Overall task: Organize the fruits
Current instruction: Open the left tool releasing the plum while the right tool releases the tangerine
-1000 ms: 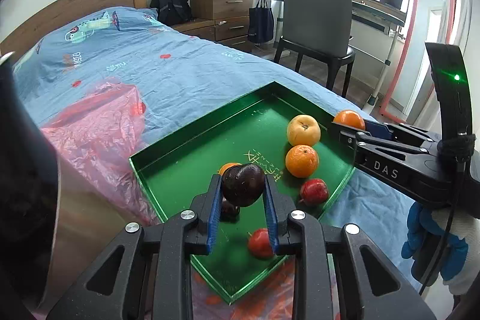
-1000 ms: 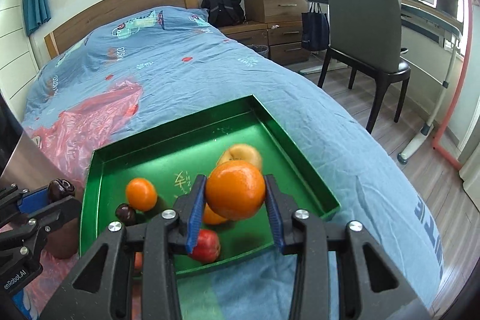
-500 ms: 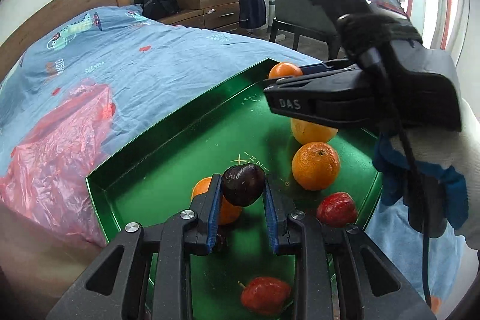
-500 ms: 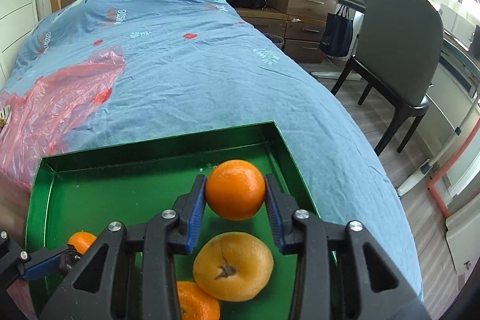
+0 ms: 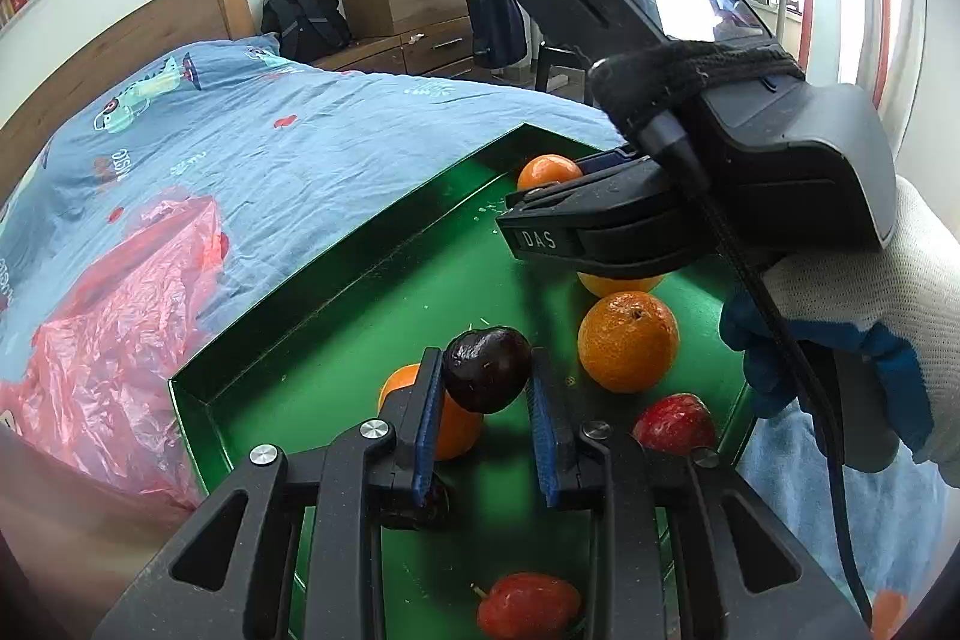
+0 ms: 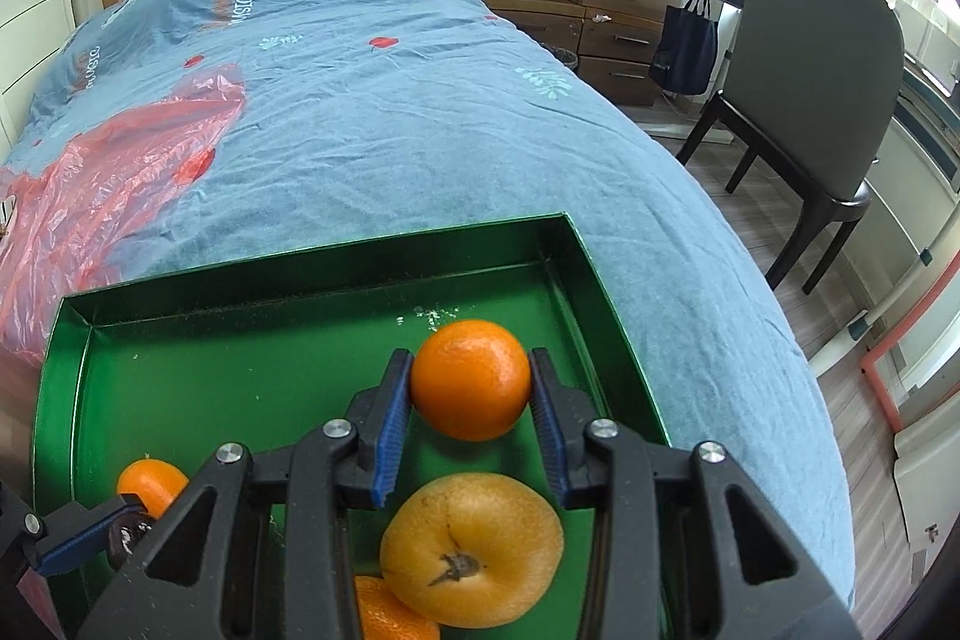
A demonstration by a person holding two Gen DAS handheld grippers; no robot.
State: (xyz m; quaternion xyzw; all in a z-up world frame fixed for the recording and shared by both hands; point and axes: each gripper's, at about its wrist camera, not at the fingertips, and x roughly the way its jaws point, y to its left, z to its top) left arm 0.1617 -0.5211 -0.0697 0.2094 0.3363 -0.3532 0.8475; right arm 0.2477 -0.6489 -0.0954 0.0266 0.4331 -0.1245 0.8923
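Both grippers have advanced over the green tray (image 6: 312, 292): right gripper (image 6: 471, 388) clamps a tangerine (image 6: 471, 379), left gripper (image 5: 483, 394) a dark plum (image 5: 486, 370). Crossing paths risk collision, dislodging fruit.

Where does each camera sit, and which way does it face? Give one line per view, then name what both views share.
Left wrist: sits on the left hand-held gripper, facing along its fingers over the green tray; it grips a dark plum.
Right wrist: sits on the right hand-held gripper, facing the tray's far corner and the bed; it grips an orange.
Shared: tray, bed, red plastic bag.
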